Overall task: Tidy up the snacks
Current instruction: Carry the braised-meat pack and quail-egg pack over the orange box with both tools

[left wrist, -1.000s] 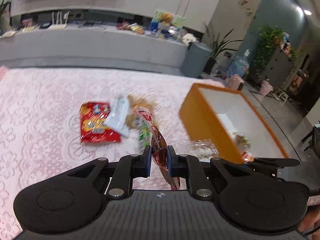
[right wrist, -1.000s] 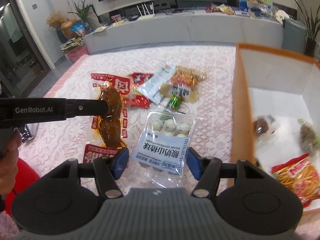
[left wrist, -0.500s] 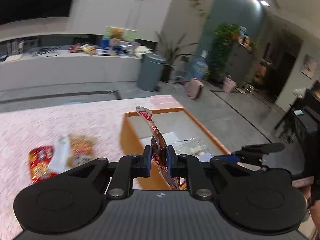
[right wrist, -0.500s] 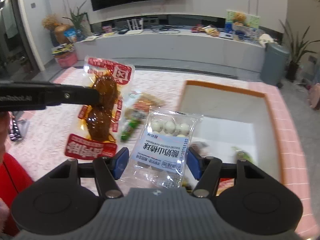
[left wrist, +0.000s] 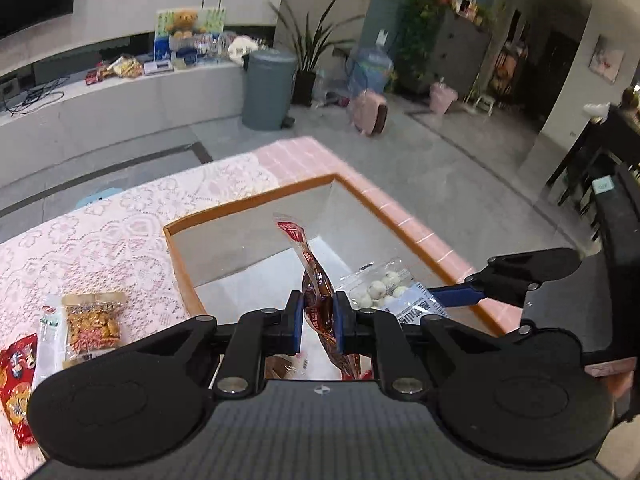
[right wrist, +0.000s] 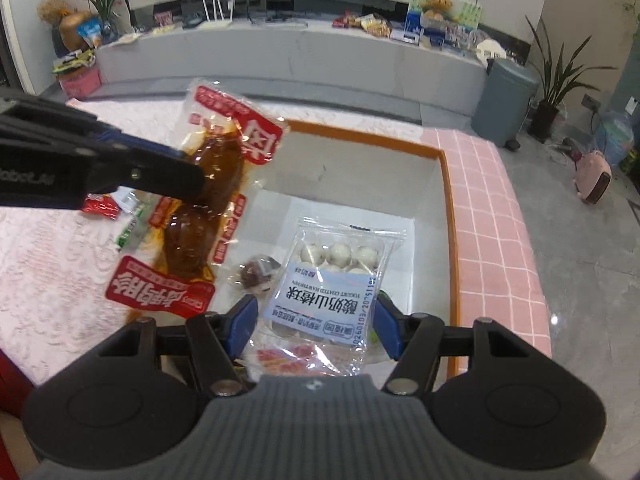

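Note:
My left gripper is shut on a red-and-clear pack of brown braised meat, which hangs edge-on over the orange-rimmed box. The right wrist view shows that meat pack face-on, pinched by the left gripper above the box's left wall. My right gripper is shut on a clear bag of white yogurt-coated balls, held above the white floor of the box. The same bag appears in the left wrist view, to the right of the meat pack.
Inside the box lie a small wrapped brown snack and a red-orange pack. On the lace tablecloth to the left lie a nut pack, a white pack and a red pack. The pink tiled table edge borders the box.
Both grippers have carried their packs rightward, from above the snack pile on the tablecloth to above the open box. Neither grip has changed.

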`<state>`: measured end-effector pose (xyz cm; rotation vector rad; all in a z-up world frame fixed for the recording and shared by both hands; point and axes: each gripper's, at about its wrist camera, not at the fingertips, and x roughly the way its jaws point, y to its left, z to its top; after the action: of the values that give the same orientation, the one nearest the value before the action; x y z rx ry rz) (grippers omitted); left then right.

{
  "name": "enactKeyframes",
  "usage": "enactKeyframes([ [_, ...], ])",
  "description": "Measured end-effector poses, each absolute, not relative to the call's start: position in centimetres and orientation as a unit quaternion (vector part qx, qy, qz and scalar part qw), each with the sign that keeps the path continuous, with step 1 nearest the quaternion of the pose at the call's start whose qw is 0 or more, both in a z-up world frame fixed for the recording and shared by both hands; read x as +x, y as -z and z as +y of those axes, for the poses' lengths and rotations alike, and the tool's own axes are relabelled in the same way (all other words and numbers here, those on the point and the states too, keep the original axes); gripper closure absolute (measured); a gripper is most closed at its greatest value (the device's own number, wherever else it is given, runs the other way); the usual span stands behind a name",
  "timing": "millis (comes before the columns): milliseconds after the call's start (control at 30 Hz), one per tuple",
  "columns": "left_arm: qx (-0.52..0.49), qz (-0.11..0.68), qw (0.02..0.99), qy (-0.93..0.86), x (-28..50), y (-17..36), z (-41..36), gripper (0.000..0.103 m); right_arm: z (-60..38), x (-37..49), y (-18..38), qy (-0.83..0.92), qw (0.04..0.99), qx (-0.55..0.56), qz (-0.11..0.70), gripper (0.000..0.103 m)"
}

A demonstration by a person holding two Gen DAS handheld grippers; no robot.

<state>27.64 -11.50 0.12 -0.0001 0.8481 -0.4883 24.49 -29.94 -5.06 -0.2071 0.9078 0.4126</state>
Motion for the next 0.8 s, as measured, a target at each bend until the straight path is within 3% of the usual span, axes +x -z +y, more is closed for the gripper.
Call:
enactKeyframes([
  [467,-0.019,0.481,0.853,0.202,32.9,5.5,-11.5,0.087,-27.0,30.5,9.3,-0.221,0.847,-0.157,0.457,0.042],
  [800,0.04,0.477,0.856,0.195,32.5,5.3,-12.8,0.087,-26.3,31.2,10.3,-0.207,0.835,-0.171,0.481,0.041],
])
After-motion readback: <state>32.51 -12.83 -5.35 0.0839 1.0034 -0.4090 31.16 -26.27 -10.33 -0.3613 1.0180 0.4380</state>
